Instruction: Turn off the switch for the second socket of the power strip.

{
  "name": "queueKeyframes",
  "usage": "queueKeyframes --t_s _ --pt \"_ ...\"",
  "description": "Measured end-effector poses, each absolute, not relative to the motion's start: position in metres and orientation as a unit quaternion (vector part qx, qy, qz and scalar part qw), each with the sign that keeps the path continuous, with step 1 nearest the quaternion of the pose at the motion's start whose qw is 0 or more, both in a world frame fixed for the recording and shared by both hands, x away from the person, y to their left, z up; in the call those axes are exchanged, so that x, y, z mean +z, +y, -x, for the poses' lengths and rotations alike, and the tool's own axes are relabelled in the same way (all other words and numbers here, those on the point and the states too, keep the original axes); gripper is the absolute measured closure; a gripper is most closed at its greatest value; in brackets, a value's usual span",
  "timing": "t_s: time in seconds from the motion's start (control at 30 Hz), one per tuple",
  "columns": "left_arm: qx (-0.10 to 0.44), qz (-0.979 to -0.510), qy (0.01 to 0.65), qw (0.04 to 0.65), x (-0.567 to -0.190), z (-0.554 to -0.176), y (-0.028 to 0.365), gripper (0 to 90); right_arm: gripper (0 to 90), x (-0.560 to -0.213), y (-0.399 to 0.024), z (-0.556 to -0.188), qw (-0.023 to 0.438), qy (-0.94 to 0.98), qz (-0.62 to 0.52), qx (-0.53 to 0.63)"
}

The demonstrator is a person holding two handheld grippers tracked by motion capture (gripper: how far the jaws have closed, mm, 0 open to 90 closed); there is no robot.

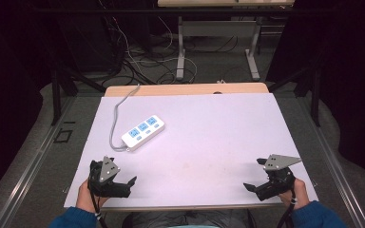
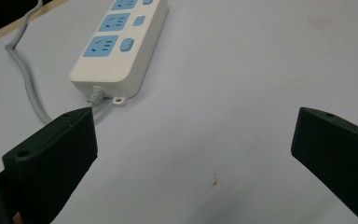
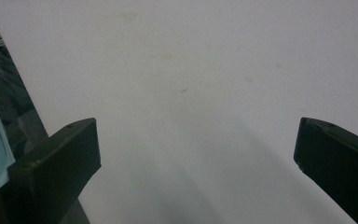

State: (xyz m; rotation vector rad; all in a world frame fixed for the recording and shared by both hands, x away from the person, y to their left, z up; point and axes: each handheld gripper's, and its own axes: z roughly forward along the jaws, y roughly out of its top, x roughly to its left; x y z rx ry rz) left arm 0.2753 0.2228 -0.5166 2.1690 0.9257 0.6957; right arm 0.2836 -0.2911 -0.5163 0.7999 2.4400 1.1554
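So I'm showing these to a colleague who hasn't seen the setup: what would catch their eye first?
The white power strip with three blue sockets, lying on the left half of the pale table, its grey cord trailing off the far edge. Then the left gripper and right gripper at the near corners, both open and empty.

Each black tool, left tool point(image 1: 132, 181) and right tool point(image 1: 253, 175), carries a grey three-cornered plate dotted with screws; black cables trail below, beside blue sleeves point(image 1: 73, 217).

The power strip point(image 1: 143, 132) lies on the table point(image 1: 209, 137) — left gripper point(image 1: 123, 183) near it, right gripper point(image 1: 256, 175) well apart.
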Motion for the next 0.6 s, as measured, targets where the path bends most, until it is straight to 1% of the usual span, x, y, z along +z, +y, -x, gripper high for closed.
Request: queueKeyframes --t_s 0.27,0.3,0.43,0.47,0.6 --pt "0.263 -0.835 0.353 0.329 -0.5164 -0.2767 0.2167 0.0 0.0 -0.5159 -0.2910 -0.2827 0.171 0.852 -0.286 0.403" --pt "0.265 -0.837 0.352 0.326 -0.5163 -0.2768 0.2163 0.0 0.0 -0.5163 -0.2910 -0.2834 0.163 0.854 -0.283 0.405" --pt "0.267 -0.838 0.351 0.321 -0.5160 -0.2792 0.2164 0.0 0.0 -0.5165 -0.2911 -0.2839 0.164 0.855 -0.284 0.401" --pt "0.260 -0.837 0.355 0.325 -0.5164 -0.2798 0.2154 0.0 0.0 -0.5158 -0.2921 -0.2840 0.159 0.860 -0.280 0.396" --pt "0.260 -0.840 0.355 0.318 -0.5192 -0.2844 0.2133 0.0 0.0 -0.5170 -0.2913 -0.2839 0.163 0.853 -0.282 0.407"
